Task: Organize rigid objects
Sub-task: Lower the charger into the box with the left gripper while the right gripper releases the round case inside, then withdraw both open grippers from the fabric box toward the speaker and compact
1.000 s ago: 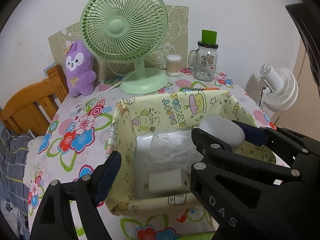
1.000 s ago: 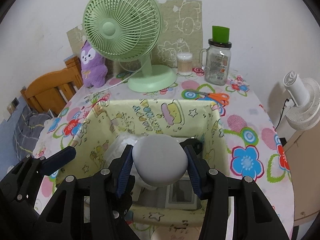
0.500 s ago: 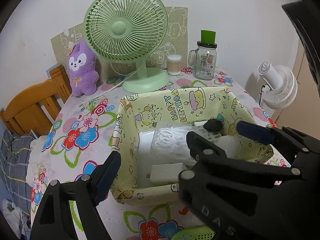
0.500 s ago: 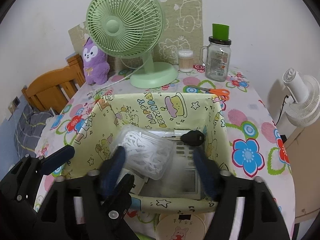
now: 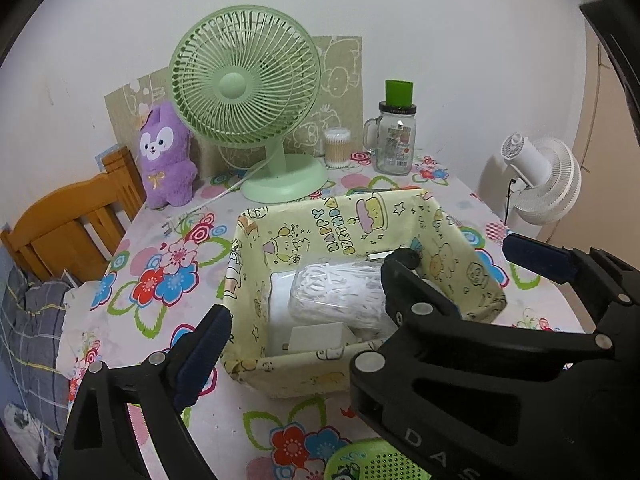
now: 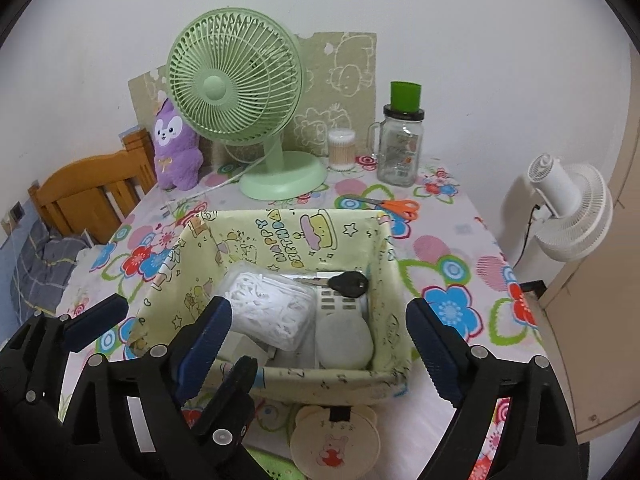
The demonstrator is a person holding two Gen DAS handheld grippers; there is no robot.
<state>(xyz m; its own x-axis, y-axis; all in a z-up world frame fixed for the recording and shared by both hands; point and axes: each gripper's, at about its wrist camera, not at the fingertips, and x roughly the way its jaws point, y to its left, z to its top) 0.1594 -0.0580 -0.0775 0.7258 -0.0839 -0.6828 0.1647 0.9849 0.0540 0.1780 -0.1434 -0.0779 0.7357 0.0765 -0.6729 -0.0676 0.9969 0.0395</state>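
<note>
Stone dropped, claws empty

Your right claw (image 6: pixel 316 344) now gapes; the grey stone (image 6: pixel 343 340) lies in the basket (image 6: pixel 280 236), lower centre. Left claw (image 5: pixel 360 292) open too.

A yellow cloth basket (image 6: pixel 280 236) sat on the flowery table (image 6: pixel 452 248). In it, a grey oval stone (image 6: pixel 344 340) lay right of a clear bag of white bits (image 6: pixel 272 312), with a black key (image 6: pixel 349 283) behind. A green fan (image 6: pixel 236 88) stood behind the basket
</note>
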